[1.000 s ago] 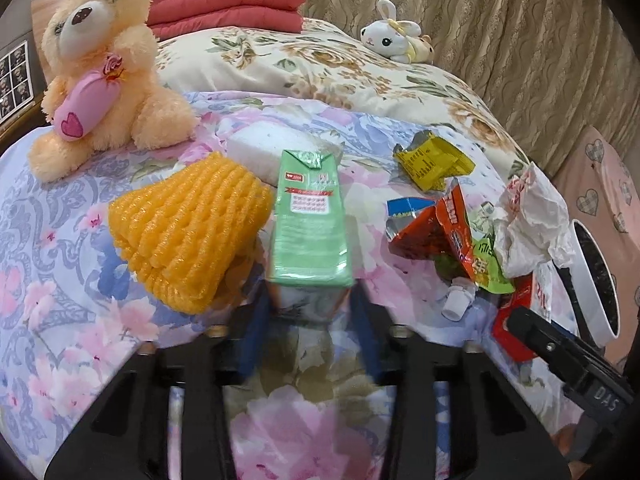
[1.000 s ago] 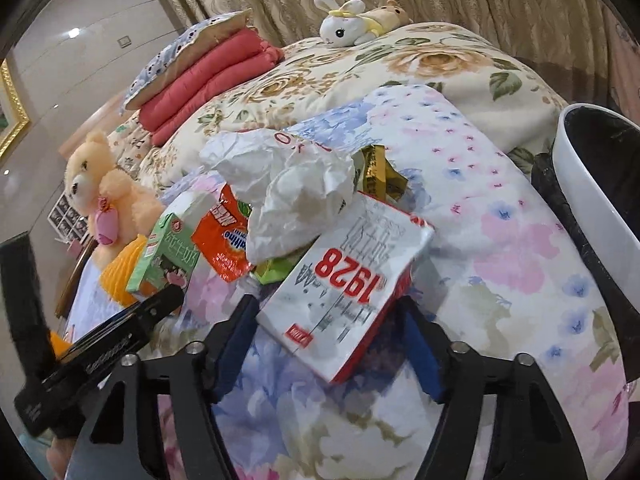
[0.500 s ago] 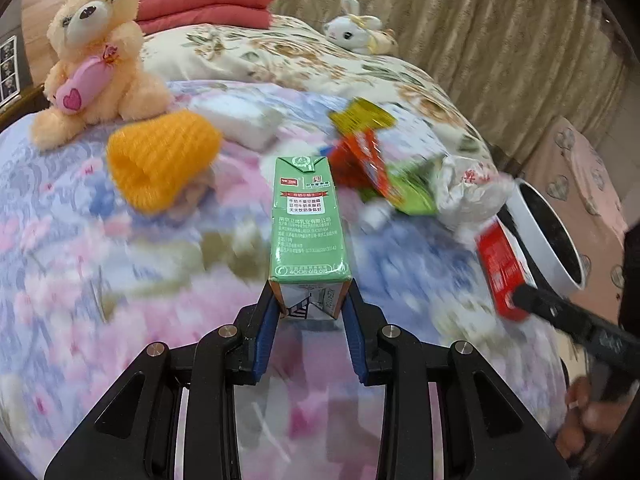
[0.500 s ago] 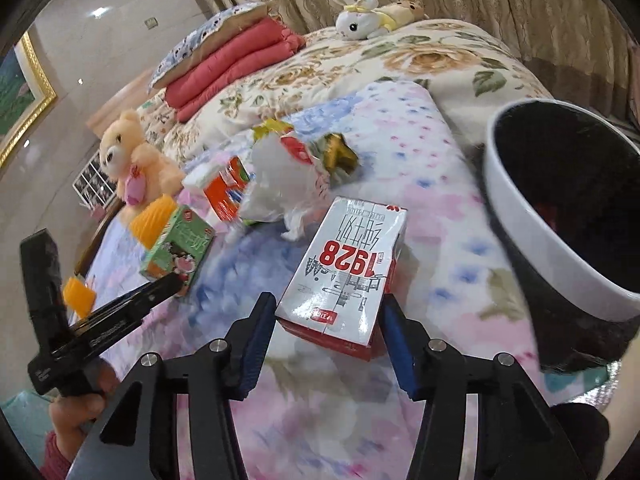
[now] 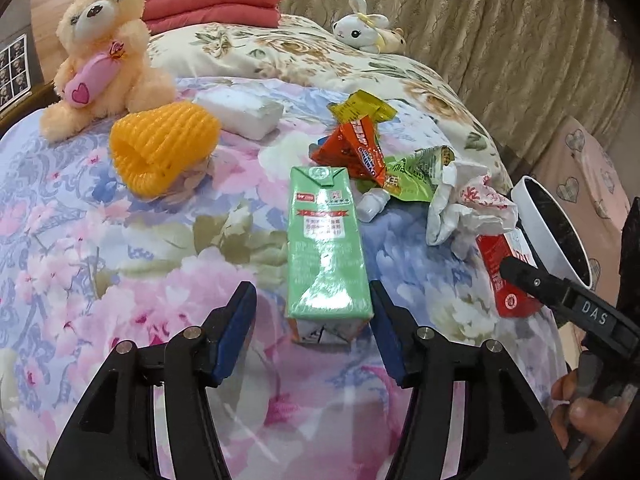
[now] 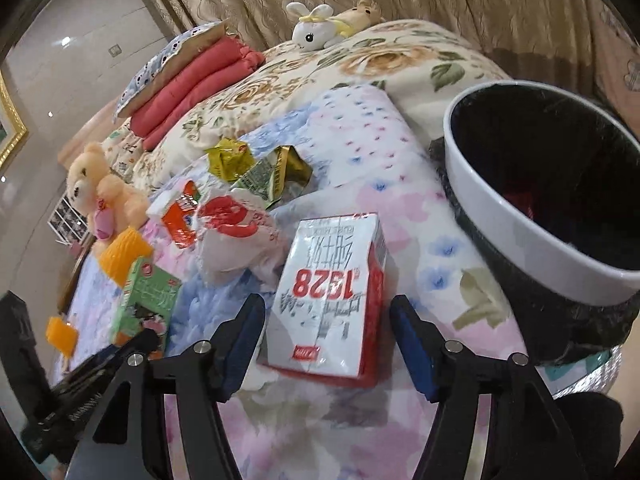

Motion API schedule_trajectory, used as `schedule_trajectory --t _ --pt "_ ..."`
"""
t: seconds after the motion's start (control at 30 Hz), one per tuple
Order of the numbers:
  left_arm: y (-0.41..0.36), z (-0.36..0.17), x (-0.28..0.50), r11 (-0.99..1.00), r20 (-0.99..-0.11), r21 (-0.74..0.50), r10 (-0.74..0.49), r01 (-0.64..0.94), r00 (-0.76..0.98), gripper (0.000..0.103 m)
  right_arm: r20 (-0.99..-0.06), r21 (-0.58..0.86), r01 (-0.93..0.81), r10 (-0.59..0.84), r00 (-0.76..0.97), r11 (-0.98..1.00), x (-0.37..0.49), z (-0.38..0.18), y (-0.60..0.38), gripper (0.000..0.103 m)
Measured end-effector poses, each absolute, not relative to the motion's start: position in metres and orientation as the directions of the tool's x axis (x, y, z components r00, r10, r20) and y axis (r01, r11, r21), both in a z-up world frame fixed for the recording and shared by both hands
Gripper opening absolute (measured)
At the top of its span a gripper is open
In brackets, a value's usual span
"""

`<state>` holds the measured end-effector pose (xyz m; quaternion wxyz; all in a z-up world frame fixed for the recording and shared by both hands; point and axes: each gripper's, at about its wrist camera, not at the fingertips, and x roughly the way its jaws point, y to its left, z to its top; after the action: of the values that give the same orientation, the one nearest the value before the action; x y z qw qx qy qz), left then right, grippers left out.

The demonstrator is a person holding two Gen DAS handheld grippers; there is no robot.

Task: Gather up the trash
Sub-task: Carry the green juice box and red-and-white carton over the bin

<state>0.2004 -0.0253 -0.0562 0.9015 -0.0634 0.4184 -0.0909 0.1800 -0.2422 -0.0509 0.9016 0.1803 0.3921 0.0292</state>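
A green drink carton (image 5: 326, 246) lies on the flowered bedspread between the fingers of my left gripper (image 5: 314, 328), which is open; the jaws stand apart from it. A red and white "1928" milk carton (image 6: 330, 296) lies between the fingers of my right gripper (image 6: 326, 344), also open. Crumpled white paper (image 5: 466, 210), an orange snack wrapper (image 5: 354, 150), a green wrapper (image 5: 416, 172), a yellow wrapper (image 5: 360, 108) and a small white bottle (image 5: 372, 204) lie behind. The white bin with a black liner (image 6: 532, 216) stands at the bed's right edge.
A teddy bear (image 5: 100, 52), an orange foam net (image 5: 160, 148), a white tissue pack (image 5: 240, 110), a rabbit plush (image 5: 362, 30) and folded red quilts (image 5: 212, 4) are on the bed. Curtains hang behind.
Both grippers held their cartons lifted half a second ago. Now both have opened, and the green carton and the 1928 carton lie on the bedspread between the open fingers.
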Motion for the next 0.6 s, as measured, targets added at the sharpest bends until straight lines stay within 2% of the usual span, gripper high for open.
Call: schedule_trajectory --t 0.03,0.07,0.6 --pt "-0.026 -0.056 0.2 0.975 -0.742 -0.188 -0.219 0.116 0.634 0.036 -0.697 0.339 0.084 0.19 0.691 0.937 0.18 -0.051 -0.242 0.058" --pt "-0.029 -0.057 0.201 0.974 -0.745 -0.188 -0.227 0.129 0.627 0.03 -0.696 0.338 0.078 0.194 0.692 0.938 0.179 -0.051 -0.243 0.058" --pt "-0.068 -0.04 0.155 0.945 -0.714 -0.206 -0.322 0.253 0.621 0.03 -0.637 0.395 0.038 0.244 0.731 0.918 0.142 -0.031 -0.272 0.057"
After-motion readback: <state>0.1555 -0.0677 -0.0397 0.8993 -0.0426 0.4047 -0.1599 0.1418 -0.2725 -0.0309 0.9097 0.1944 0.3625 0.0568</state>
